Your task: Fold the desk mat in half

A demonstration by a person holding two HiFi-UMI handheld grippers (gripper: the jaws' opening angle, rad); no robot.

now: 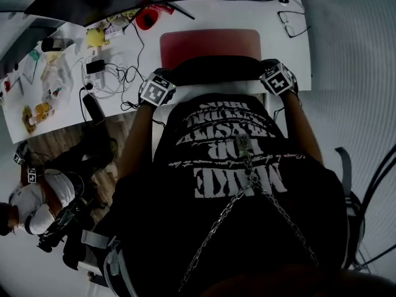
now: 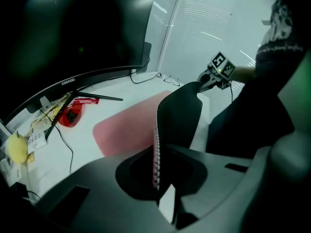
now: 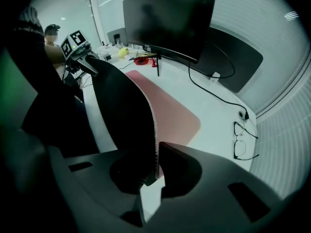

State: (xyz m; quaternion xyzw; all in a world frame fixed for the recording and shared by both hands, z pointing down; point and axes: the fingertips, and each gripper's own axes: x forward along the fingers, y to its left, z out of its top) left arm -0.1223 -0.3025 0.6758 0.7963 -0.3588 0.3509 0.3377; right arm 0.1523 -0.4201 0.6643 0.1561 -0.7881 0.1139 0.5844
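The desk mat lies on the white desk (image 1: 286, 45), its pink top (image 1: 210, 44) showing at the far half. Its near half is lifted and curls over, so the black underside (image 1: 216, 70) faces up. My left gripper (image 1: 167, 79) is shut on the mat's near left corner, and my right gripper (image 1: 268, 71) is shut on the near right corner. In the left gripper view the black flap (image 2: 179, 115) with its stitched edge runs into the shut left gripper (image 2: 158, 181). The right gripper view shows the same flap (image 3: 124, 115) pinched in the right gripper (image 3: 154, 171).
A dark curved monitor (image 2: 82, 38) stands at the desk's back. A red object (image 1: 146, 17), a yellow toy (image 1: 94, 37) and tangled cables (image 1: 111, 76) lie left of the mat. Glasses (image 1: 291, 23) rest at the far right. Another person (image 1: 37, 203) is low at the left.
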